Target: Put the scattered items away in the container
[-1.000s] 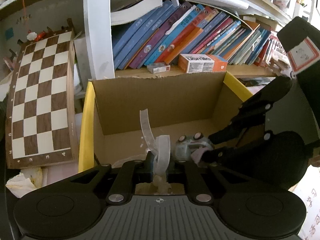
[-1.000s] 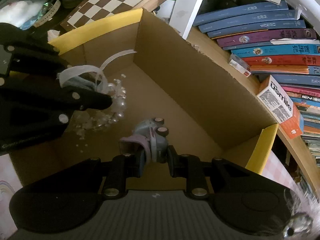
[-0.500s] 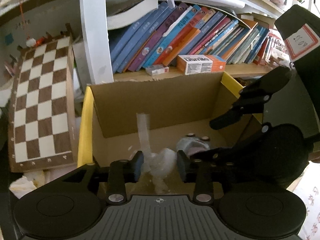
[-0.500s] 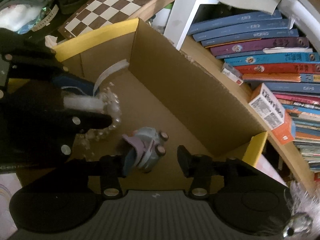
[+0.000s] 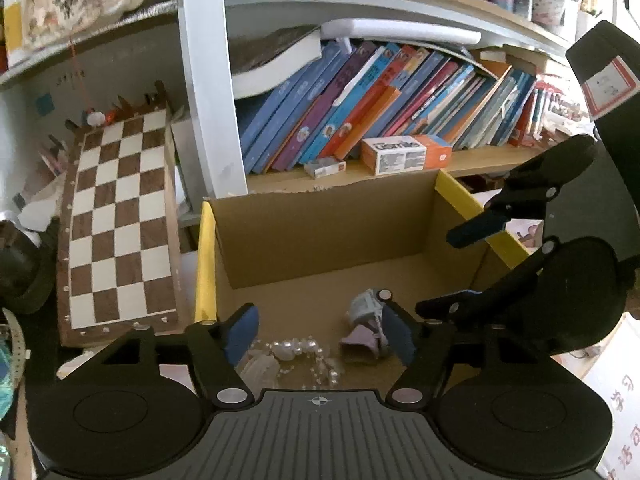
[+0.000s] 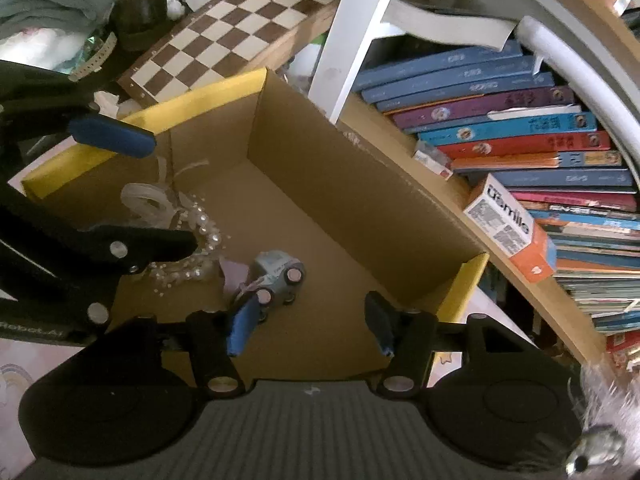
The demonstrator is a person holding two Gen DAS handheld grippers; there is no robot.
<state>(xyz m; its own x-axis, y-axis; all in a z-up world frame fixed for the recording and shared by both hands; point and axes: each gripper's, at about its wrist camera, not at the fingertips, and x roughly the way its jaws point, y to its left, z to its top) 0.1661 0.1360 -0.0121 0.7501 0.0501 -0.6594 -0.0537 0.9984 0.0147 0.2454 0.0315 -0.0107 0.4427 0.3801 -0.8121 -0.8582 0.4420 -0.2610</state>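
An open cardboard box (image 5: 320, 232) with yellow flap edges stands below a bookshelf; it also shows in the right wrist view (image 6: 360, 200). On its floor lie a small grey-blue toy car (image 5: 366, 308) (image 6: 276, 272) and a white pearl-and-ribbon piece (image 5: 288, 356) (image 6: 180, 232). My left gripper (image 5: 320, 330) is open and empty above the box's near edge. My right gripper (image 6: 310, 322) is open and empty above the box; it shows at the right of the left wrist view (image 5: 460, 272).
A chessboard (image 5: 116, 224) leans left of the box. Books (image 5: 380, 100) and a small white-orange carton (image 5: 404, 154) fill the shelf behind. Cloth and clutter (image 6: 48, 8) lie at the far left.
Both grippers opened fully and rose. The pearl-and-ribbon piece left my left gripper and the toy car left my right gripper; both now lie on the box floor.
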